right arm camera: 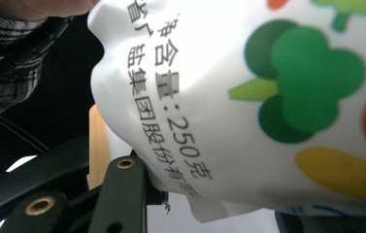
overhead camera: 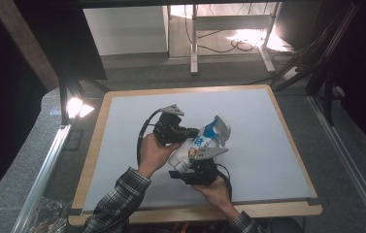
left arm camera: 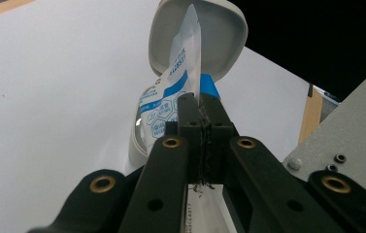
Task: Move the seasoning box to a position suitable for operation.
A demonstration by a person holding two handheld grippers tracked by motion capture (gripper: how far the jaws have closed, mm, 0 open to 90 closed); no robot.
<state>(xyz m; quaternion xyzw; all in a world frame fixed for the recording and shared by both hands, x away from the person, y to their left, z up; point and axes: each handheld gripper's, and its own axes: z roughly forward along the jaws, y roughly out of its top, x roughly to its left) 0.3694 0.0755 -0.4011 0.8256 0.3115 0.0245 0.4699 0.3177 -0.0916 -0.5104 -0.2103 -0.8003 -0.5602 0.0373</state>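
A white salt bag [overhead camera: 186,149] printed with blue labels and vegetables hangs tilted above the white mat [overhead camera: 268,131]. My left gripper [overhead camera: 193,132] is shut on the bag's thin top edge [left arm camera: 190,53], with its jaws [left arm camera: 201,104] pressed together on the film. From below, my right gripper [overhead camera: 184,164] holds the bag's bottom end [right arm camera: 268,97]; one black jaw [right arm camera: 122,194] presses its lower edge. Just beyond the bag's mouth stands a white container [left arm camera: 137,141] with its hinged lid [left arm camera: 224,34] open; in the high view that container [overhead camera: 219,127] is at the bag's upper end.
The mat lies on a wooden table whose edge [overhead camera: 287,211] runs along the front. A lamp [overhead camera: 76,107] shines at the far left corner. Metal rails [overhead camera: 44,170] flank the table, and desk legs with cables [overhead camera: 239,43] stand behind it.
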